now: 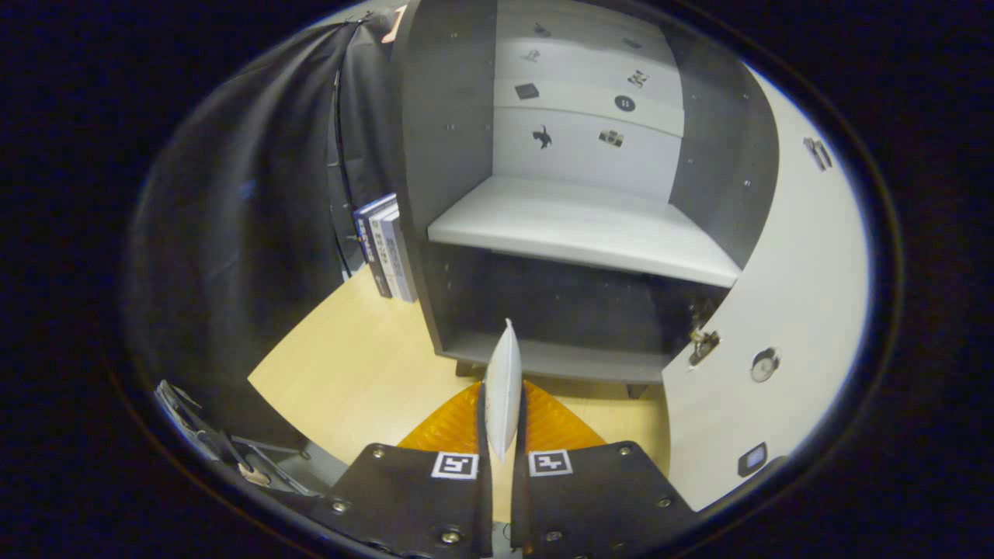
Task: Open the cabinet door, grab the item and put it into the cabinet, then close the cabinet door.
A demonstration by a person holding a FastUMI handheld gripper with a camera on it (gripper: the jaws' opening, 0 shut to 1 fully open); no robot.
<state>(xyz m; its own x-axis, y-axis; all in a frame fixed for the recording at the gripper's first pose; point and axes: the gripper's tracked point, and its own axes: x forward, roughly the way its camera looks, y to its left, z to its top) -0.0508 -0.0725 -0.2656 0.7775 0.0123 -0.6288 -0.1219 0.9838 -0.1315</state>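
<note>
Gripping a thin white packet (503,388) edge-on between both fingers, the claw (502,435) hovers over the table (349,380) just in front of the cabinet (575,225). Its door (784,326) stands swung open beside the claw, baring a pale shelf (582,229). Books (386,247) lean against the cabinet's outer wall.

Thin white item (503,388) upright before open cabinet (582,225)

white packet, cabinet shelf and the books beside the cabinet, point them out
white packet (503,384), gripper view, its flat middle between the fingers
cabinet shelf (575,227), gripper view, bare top surface
books (386,247), gripper view, their spines
</note>
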